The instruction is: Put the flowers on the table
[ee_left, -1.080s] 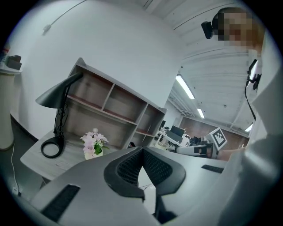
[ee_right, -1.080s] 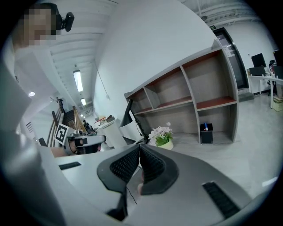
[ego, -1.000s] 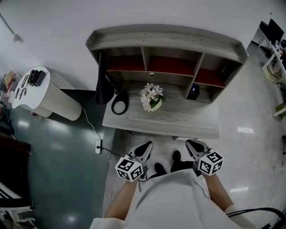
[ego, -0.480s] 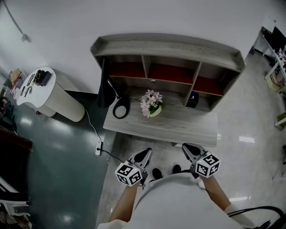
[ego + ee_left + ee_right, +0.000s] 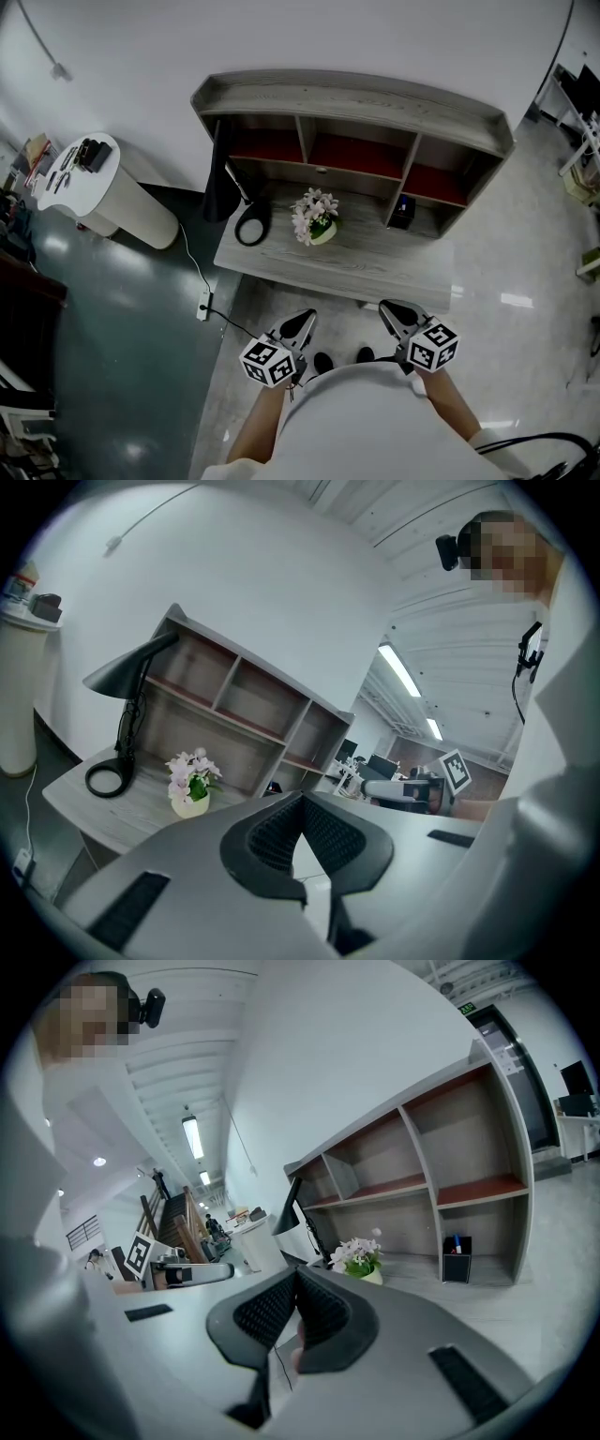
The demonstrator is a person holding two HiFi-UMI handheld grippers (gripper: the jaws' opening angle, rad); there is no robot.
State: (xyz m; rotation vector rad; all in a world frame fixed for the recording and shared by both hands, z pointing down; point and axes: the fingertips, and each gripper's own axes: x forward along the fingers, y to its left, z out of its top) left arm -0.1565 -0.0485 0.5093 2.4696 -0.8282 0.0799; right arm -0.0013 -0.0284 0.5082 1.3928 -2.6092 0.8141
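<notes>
While your left hand-held gripper [image 5: 302,322] and right hand-held gripper [image 5: 391,310] sit closed and empty, the potted flowers [image 5: 315,208] on the surface [image 5: 394,261] right of the desk lamp [image 5: 251,225] look light and top-heavy: grasp the stiff pot [image 5: 325,234], not petals.

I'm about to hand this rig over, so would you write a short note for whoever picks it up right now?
Left gripper: fingers shut, empty, held low near the person's body, short of the desk.
Right gripper: the same, shut and empty.
Pot of flowers: upright on the desk, beside the black lamp.
Done: flowers appear placed.
Left: nothing obvious.
</notes>
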